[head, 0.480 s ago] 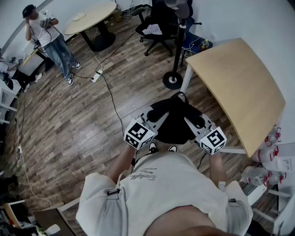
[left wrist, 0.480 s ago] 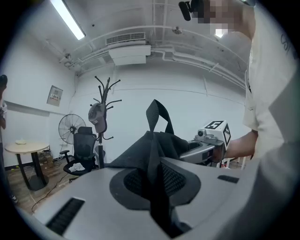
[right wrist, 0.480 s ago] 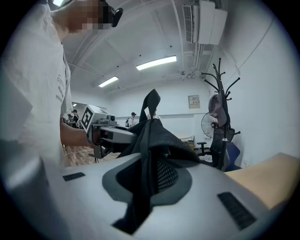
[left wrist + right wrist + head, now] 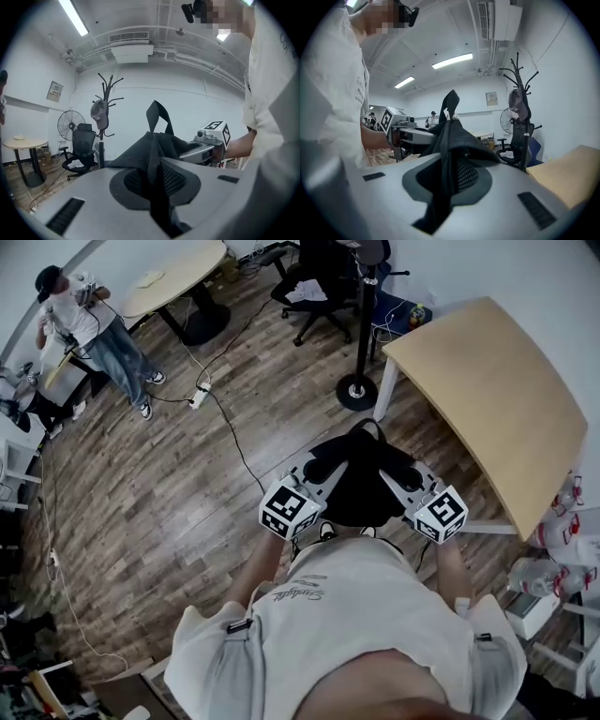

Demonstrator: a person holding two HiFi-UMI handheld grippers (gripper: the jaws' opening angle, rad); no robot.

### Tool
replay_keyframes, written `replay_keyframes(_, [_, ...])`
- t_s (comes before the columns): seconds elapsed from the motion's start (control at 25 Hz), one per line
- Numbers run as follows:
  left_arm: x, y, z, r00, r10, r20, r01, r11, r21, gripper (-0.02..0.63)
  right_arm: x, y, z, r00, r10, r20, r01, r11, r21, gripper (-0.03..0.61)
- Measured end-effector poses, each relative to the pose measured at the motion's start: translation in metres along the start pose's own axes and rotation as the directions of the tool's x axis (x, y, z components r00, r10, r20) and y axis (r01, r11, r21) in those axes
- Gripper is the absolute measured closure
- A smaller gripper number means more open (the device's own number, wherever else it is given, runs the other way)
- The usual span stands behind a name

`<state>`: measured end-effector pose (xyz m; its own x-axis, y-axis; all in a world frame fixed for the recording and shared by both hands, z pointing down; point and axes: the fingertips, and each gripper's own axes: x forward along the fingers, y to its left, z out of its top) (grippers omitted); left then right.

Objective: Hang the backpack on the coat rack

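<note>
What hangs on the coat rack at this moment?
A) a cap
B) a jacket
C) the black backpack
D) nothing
A: a cap hangs from a hook of the coat rack, while the left gripper and the right gripper hold the black backpack, apart from the rack.

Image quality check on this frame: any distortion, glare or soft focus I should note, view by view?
Head view: strong fisheye bows the table edge; evenly lit, sharp. Left gripper view: dark round vignette, ceiling light strip blown out, near jaws soft, black backpack shows little detail. Right gripper view: same vignette, bright ceiling light, soft jaws; coat rack behind reads clear.
</note>
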<state>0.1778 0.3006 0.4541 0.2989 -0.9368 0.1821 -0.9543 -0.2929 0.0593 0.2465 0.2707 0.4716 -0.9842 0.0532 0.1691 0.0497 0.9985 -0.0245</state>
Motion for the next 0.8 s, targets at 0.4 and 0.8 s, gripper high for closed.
replay_keyframes(0.4, [-0.01, 0.023, -0.023, 0.997, -0.072, -0.035, 0.071, 0.997, -0.018, 0.565, 0.028, 0.008, -0.017, 0.998, -0.059, 0.004, 0.059, 0.997, 0.055, 0.548])
replay_keyframes(0.8, [0.033, 0.074, -0.039, 0.993, -0.046, -0.111, 0.04, 0.997, -0.062, 0.565, 0.064, -0.045, -0.037, 1.0, -0.025, -0.016, 0.027, 0.992, 0.127, 0.548])
